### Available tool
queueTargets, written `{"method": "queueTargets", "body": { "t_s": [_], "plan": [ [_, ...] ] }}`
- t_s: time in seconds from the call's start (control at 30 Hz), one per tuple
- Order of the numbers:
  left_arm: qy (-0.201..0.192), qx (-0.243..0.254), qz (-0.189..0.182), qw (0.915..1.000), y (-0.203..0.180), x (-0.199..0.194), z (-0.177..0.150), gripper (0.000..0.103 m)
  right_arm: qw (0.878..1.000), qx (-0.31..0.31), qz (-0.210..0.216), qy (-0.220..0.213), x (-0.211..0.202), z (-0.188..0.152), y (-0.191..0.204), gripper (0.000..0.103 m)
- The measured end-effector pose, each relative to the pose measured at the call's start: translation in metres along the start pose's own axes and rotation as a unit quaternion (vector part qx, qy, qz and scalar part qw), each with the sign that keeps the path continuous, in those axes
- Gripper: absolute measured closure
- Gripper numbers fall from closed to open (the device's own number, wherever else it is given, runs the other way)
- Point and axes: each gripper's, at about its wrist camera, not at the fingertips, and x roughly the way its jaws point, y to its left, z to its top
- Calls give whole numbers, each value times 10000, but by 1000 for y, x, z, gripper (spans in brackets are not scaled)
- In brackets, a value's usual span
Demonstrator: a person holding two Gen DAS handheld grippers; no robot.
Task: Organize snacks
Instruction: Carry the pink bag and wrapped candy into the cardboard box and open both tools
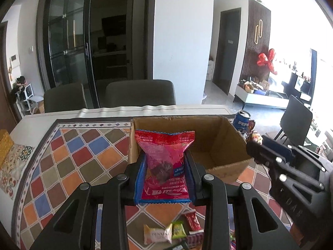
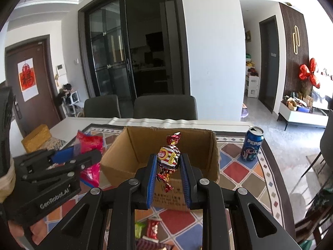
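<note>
My left gripper (image 1: 164,156) is shut on a red and pink hawthorn snack packet (image 1: 164,156), held upright in front of the near left corner of an open cardboard box (image 1: 218,145). In the right wrist view my right gripper (image 2: 168,159) is shut on a foil-wrapped striped candy (image 2: 169,158), just before the near wall of the same box (image 2: 129,152). The box looks empty inside. The left gripper (image 2: 83,156) with its red packet (image 2: 89,143) shows at the left of that view. The right gripper (image 1: 256,143) enters the left wrist view from the right.
A blue Pepsi can (image 2: 251,144) stands right of the box. Several small wrapped snacks (image 1: 172,232) lie on the patterned tablecloth (image 1: 72,156) below the grippers. A yellow box (image 2: 36,138) sits at the table's far left. Two dark chairs (image 2: 164,107) stand behind the table.
</note>
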Motion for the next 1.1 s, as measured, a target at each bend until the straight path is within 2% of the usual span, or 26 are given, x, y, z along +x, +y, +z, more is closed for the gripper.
{"method": "queueTargets", "body": {
  "t_s": [0.37,0.53,0.63,0.67,0.7,0.77,0.93,1.1],
  "plan": [
    [490,192,199,9984,2,51,25,69,9990,-112,-6,430,53,7,-1,80],
    [727,225,305,9966,-3,72,30,69,9986,-181,-28,490,65,8,-4,80],
    [760,219,419,9960,-5,76,33,60,9982,-268,-53,540,73,10,-4,79],
    [762,201,437,9959,-4,76,34,48,9983,-265,-58,525,74,12,-5,76],
    [725,182,454,9962,-3,75,34,43,9982,-261,-63,531,75,12,-6,62],
    [673,205,512,9962,-2,70,33,43,9983,-227,-100,523,74,12,-8,49],
    [574,282,458,9969,-6,50,22,39,9988,-245,-207,375,59,6,-11,49],
    [527,165,232,9982,-9,27,8,37,9995,-121,-99,287,39,-2,-15,49]
  ]
}}
